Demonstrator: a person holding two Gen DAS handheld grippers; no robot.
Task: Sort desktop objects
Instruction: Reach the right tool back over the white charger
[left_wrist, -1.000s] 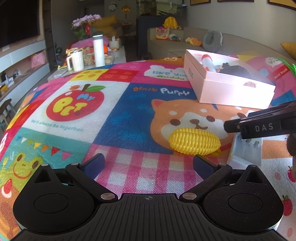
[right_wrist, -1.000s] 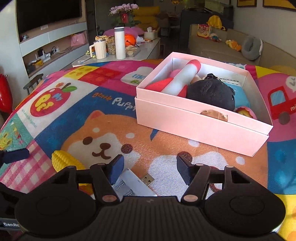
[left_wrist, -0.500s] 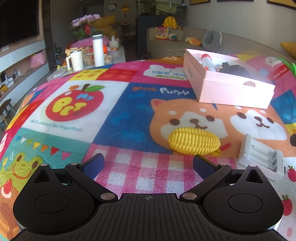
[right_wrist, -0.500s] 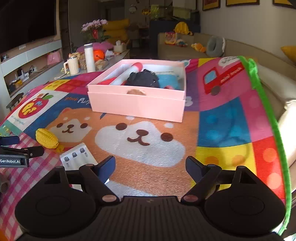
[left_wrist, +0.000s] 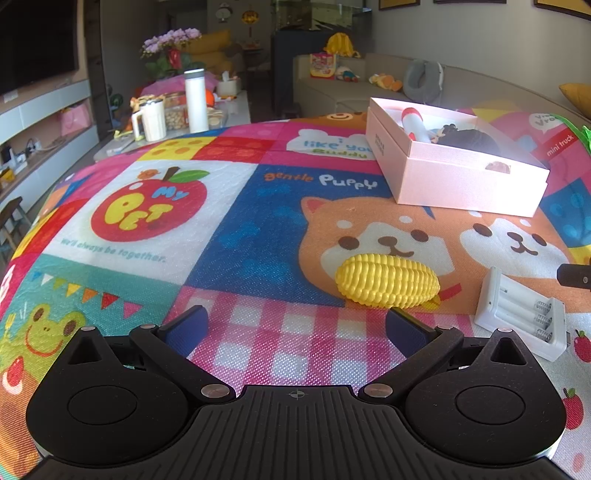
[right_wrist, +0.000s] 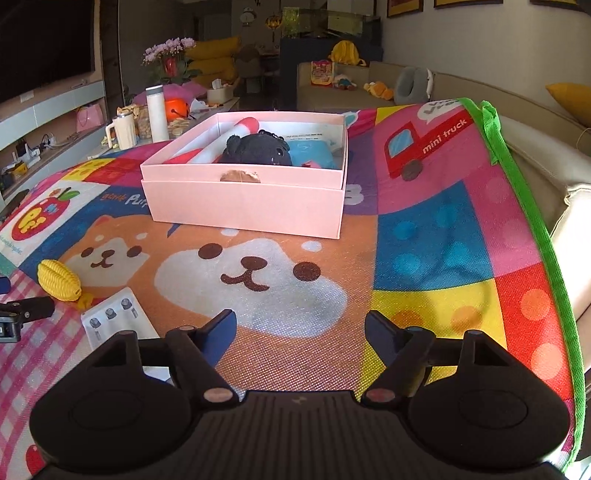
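Corn cob toy (left_wrist: 388, 281) judged light, ribbed, likely rubbery (grasp across its middle); left gripper (left_wrist: 297, 325) jaws apart, empty; right gripper (right_wrist: 300, 332) jaws closing on nothing.

Corn (left_wrist: 388, 282) left of charger (left_wrist: 521, 314), box (left_wrist: 454, 173) behind

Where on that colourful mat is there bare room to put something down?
The whole apple-and-frog side of the mat is bare, as is the stretch between the pink box and the green edge. It is crowded near the corn toy and the white battery holder, close together.
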